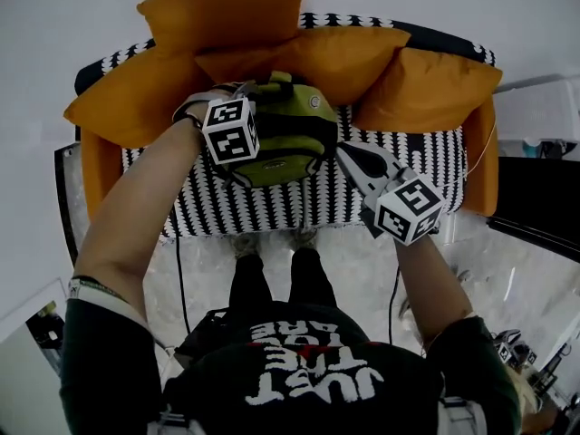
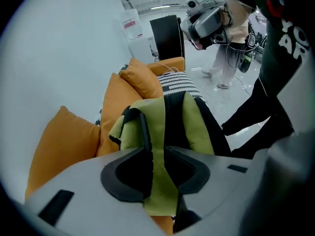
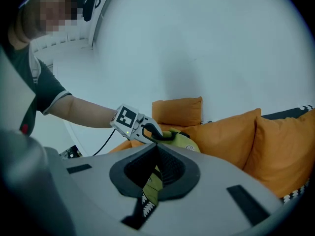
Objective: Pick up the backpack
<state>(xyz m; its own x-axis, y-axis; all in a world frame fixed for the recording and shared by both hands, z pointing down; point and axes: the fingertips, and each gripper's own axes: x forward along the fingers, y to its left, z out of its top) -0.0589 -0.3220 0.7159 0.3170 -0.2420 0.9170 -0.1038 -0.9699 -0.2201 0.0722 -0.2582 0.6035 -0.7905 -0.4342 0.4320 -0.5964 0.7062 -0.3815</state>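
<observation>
1. White wall (image 1: 72, 16) rises behind a sofa (image 1: 408, 166) with a black-and-white patterned cover. Pale glossy floor (image 1: 353, 252) lies open along the sofa's front edge, where the person's legs (image 1: 272, 279) stand.
2. At far left, an orange cushion (image 1: 118, 107) overhangs the sofa's left end. A second cushion (image 1: 217, 12) stands just beside it against the wall.
3. Left claw (image 2: 156, 154) is clamped on a green strap (image 2: 160, 186) of the backpack (image 1: 294, 139), and the webbing runs between its jaws.
4. Backpack, green and black, is at mid-sofa over the seat, with its top against the middle cushion (image 1: 344, 57). Whether it rests on the seat or hangs clear of it cannot be told.
5. Right claw (image 1: 349, 155) hovers just beside the backpack's right edge, over bare seat. Its jaws are pressed together with nothing between them.
6. Further right, another cushion (image 1: 430, 89) leans at the sofa's right arm. A black unit (image 1: 535, 202) stands near that end and narrows the room there.
</observation>
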